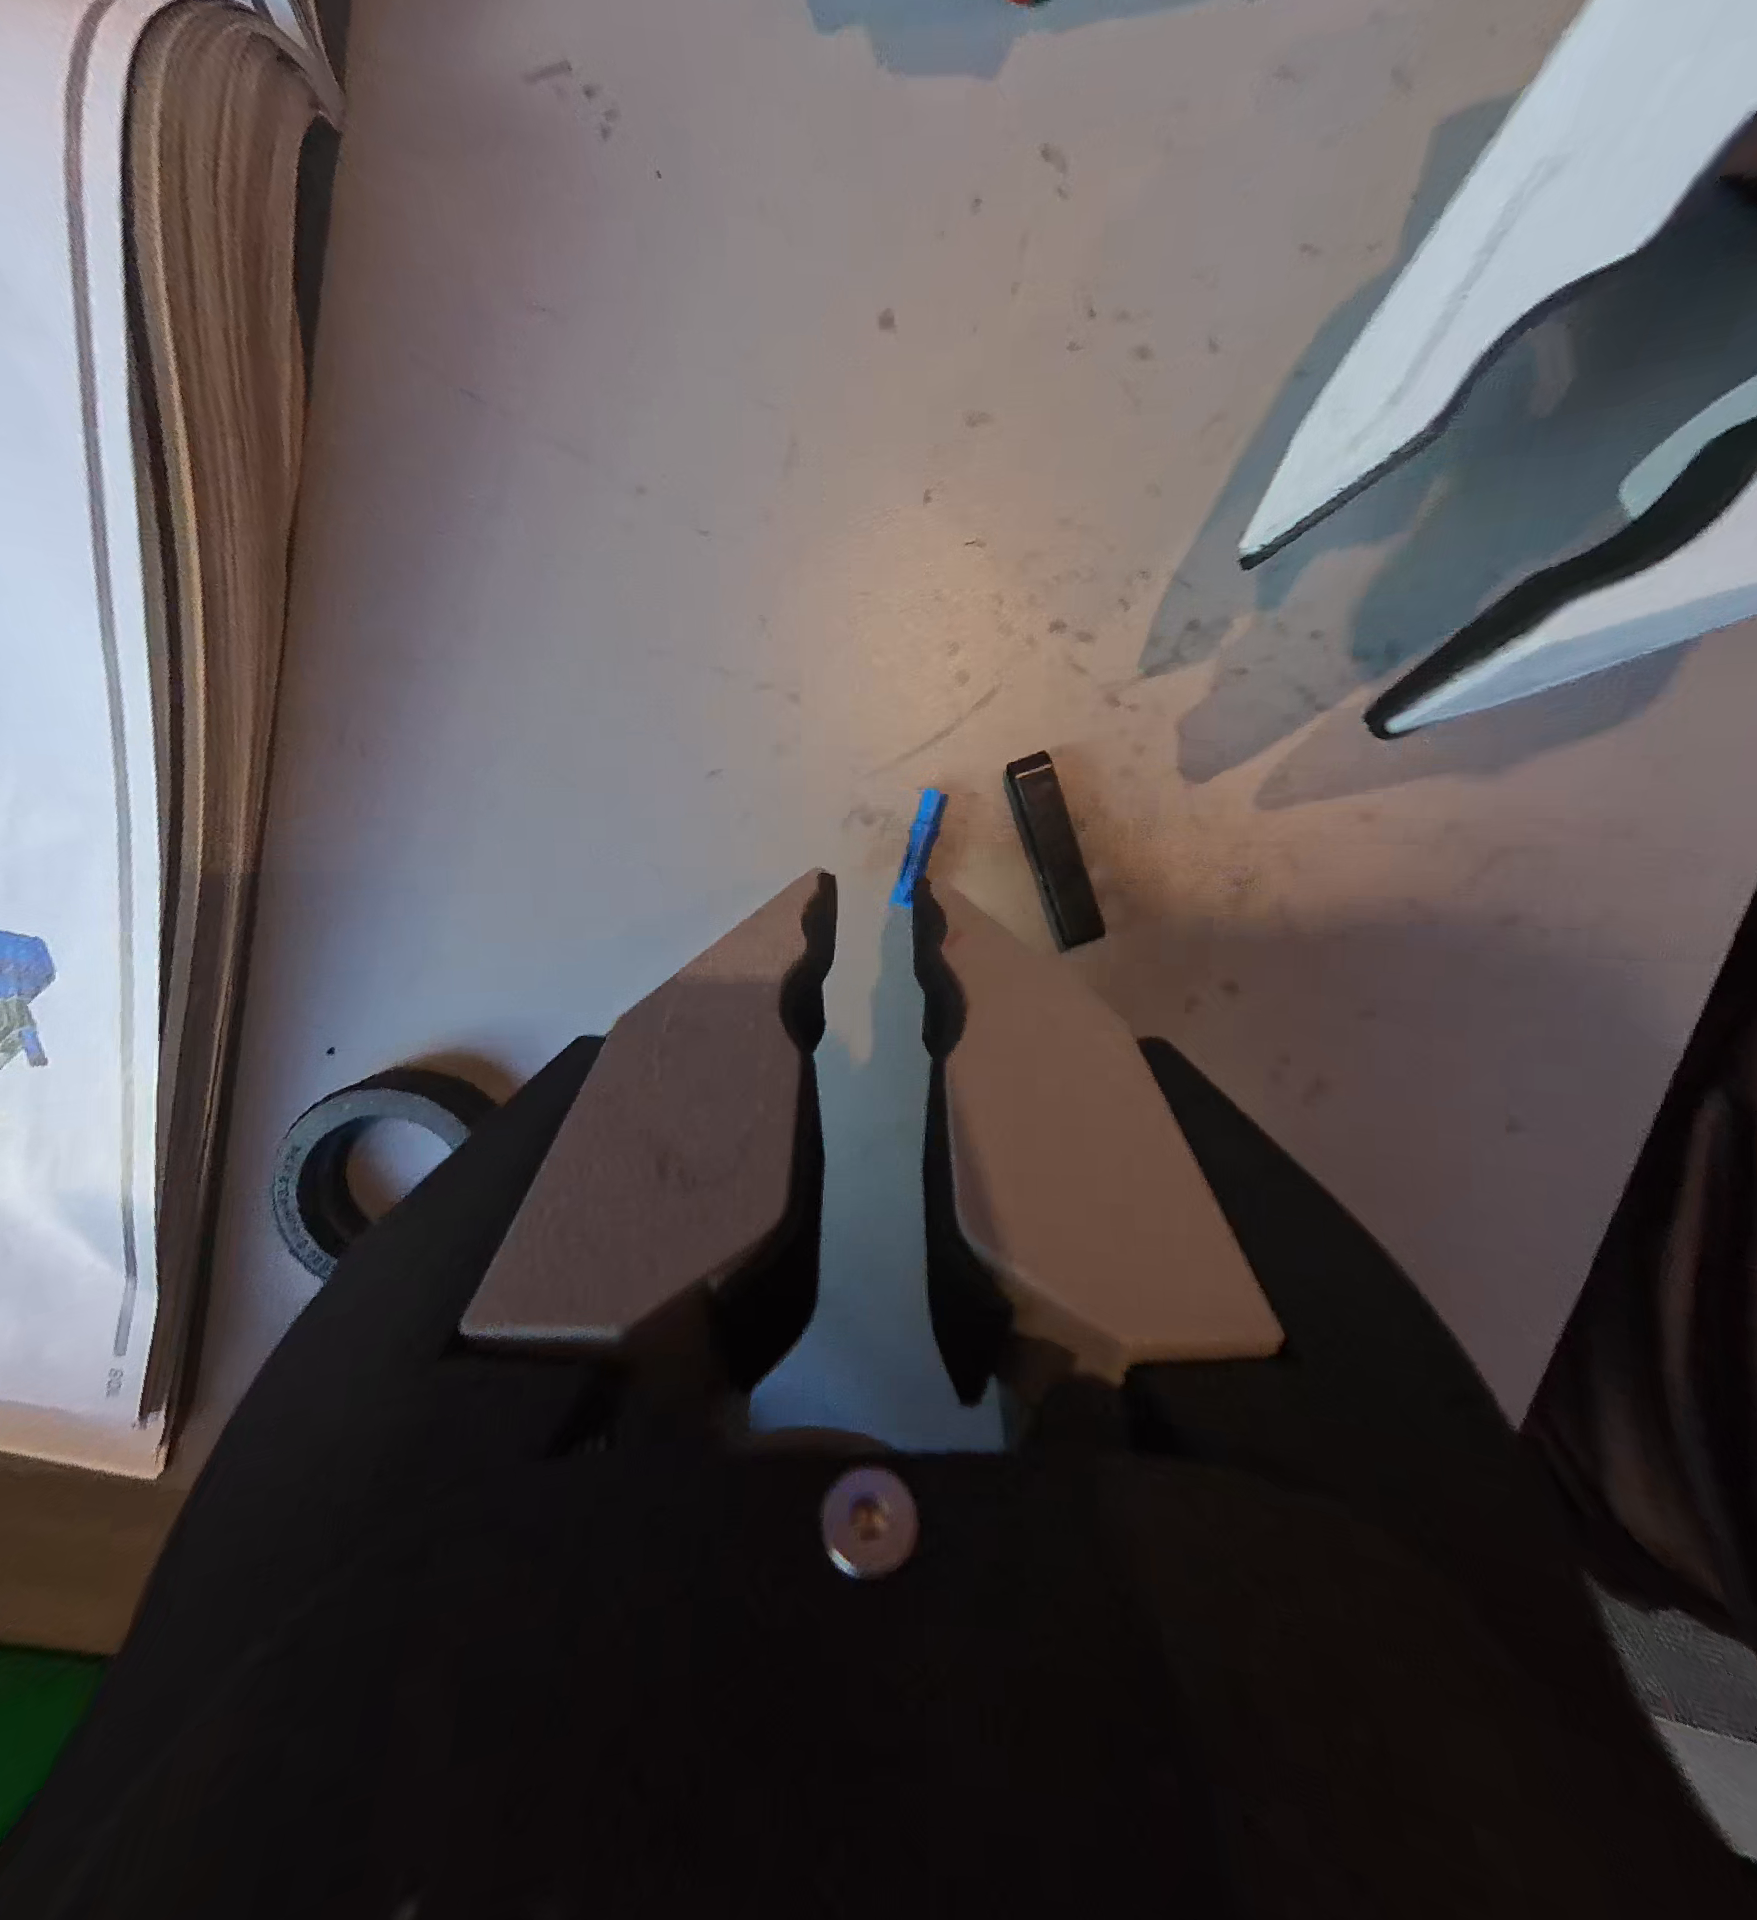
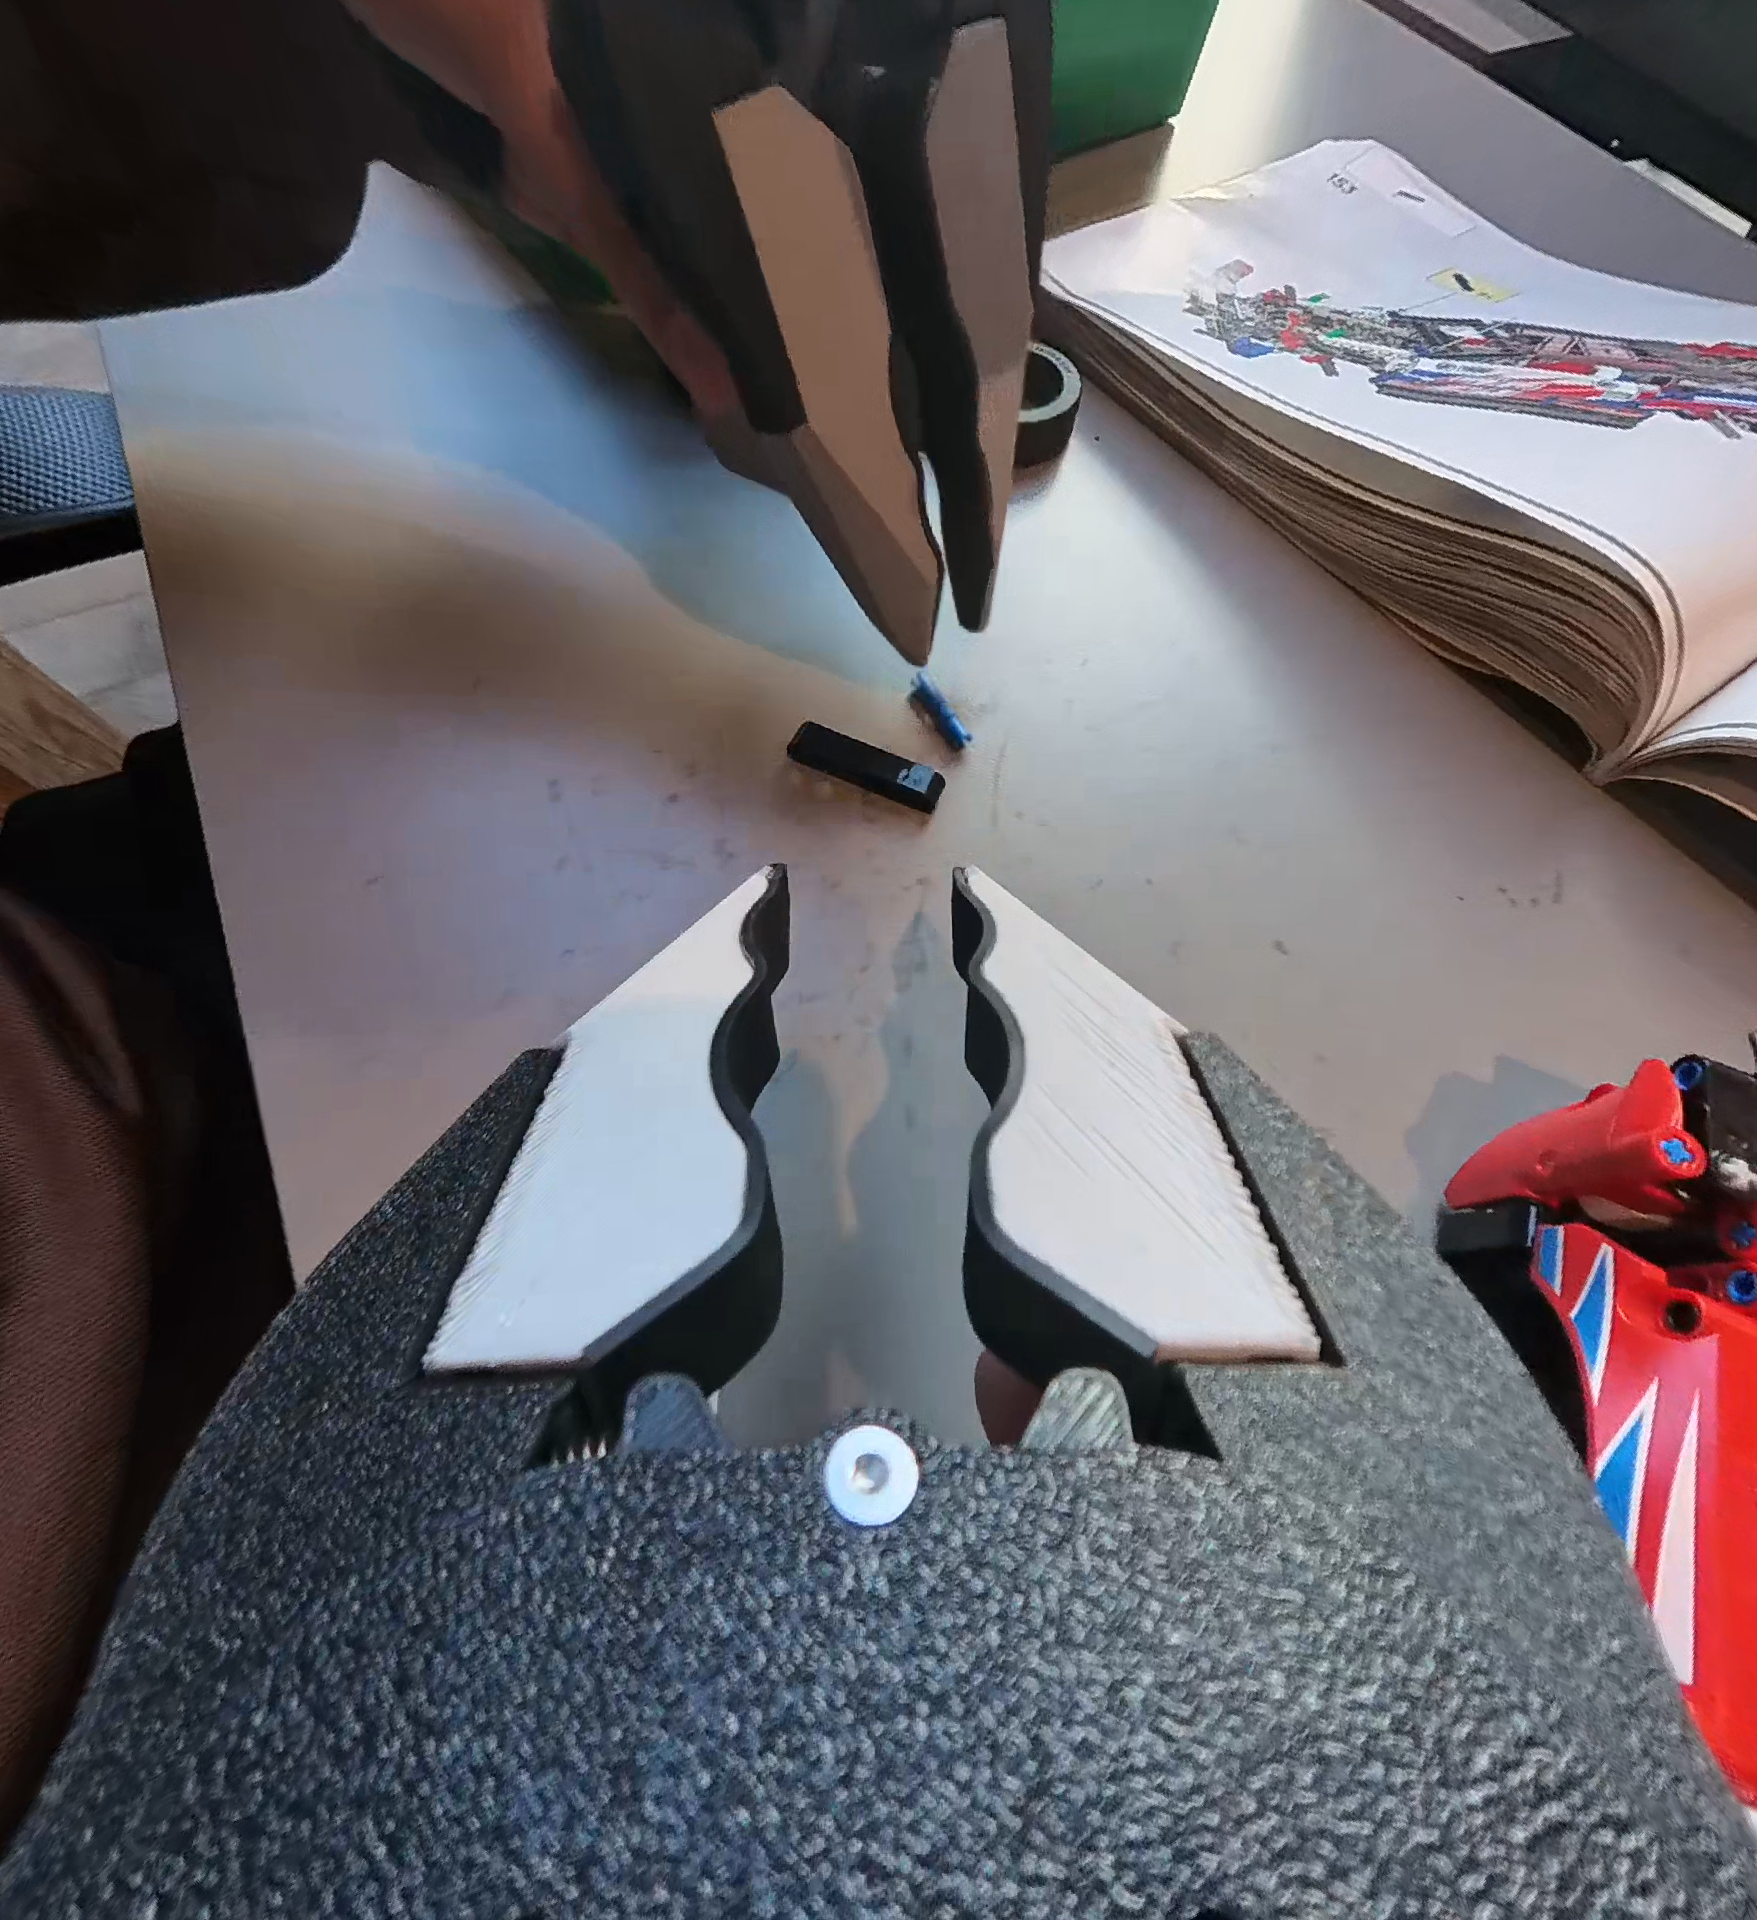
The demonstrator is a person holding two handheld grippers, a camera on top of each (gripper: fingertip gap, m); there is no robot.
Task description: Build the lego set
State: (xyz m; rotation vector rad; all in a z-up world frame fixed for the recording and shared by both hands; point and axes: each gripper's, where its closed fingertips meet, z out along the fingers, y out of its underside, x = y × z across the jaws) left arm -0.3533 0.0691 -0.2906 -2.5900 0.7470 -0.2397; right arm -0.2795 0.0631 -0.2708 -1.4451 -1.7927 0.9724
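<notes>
A small blue plastic pin (image 2: pixel 941 710) is lying on the pale tabletop (image 2: pixel 541 831), just beside a short black plastic beam (image 2: pixel 866 780) and apart from it. The open, thick paper instruction book (image 2: pixel 1476 436) is sitting at the far right, a black rubber tyre (image 2: pixel 1048 407) beside it. The red, partly built plastic model (image 2: pixel 1663 1320) is standing at the near right.

Left hand-held gripper (image 1: pixel 874 894) points steeply down, its tips close over the desk (image 1: pixel 645 520), jaws parted by a narrow gap with nothing clamped between them. One fingertip (image 2: pixel 915 634) reaches lower than the other in the right wrist view. Right hand-held gripper (image 2: pixel 869 883) sits back on the opposite side, facing the left one, held at a shallower slant, its jaws spread wider and empty. In the left wrist view its white-faced fingers (image 1: pixel 1476 343) come in from the upper right, well apart from the left tips.
</notes>
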